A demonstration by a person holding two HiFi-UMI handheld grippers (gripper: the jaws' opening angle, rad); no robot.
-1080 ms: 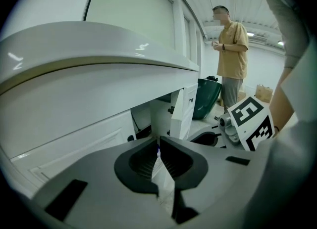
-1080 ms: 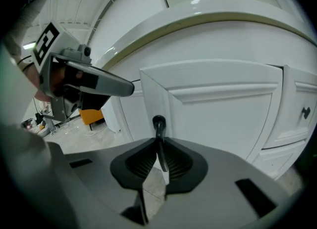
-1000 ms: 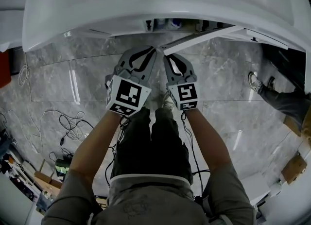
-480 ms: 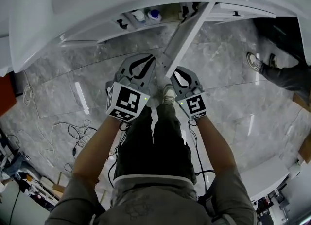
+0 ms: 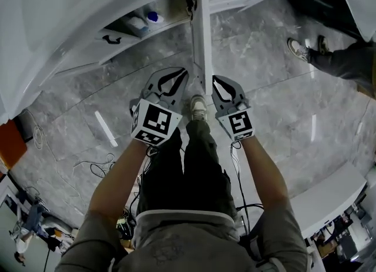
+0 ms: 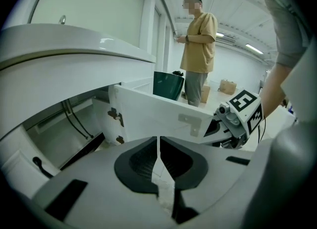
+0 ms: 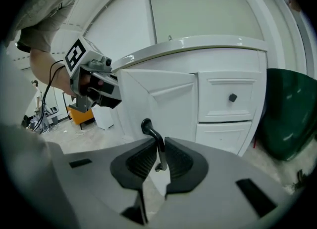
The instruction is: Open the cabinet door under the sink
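Observation:
The white cabinet door (image 5: pixel 202 36) under the sink counter (image 5: pixel 76 12) stands swung out, edge-on in the head view. My right gripper (image 7: pixel 159 150) is shut on the door's black curved handle (image 7: pixel 152 133); in the head view it (image 5: pixel 215 80) sits just right of the door's free edge. My left gripper (image 5: pixel 184 74) hovers just left of that edge, shut with nothing between its jaws (image 6: pixel 158 146). The left gripper view shows the door's inner face (image 6: pixel 158 112), its hinges (image 6: pixel 117 118) and pipes (image 6: pixel 74 119) inside the cabinet.
Bottles (image 5: pixel 147 21) stand inside the open cabinet. White drawers with a dark knob (image 7: pixel 233 97) lie right of the door, then a dark green bin (image 7: pixel 290 119). A person in a yellow shirt (image 6: pixel 198 45) stands nearby; their legs (image 5: pixel 332 59) are at right. Cables (image 5: pixel 94 165) lie on the marble floor.
The door has swung from a little ajar to wide open, pulled towards me by the right gripper on its handle. The left gripper stayed beside the door's edge.

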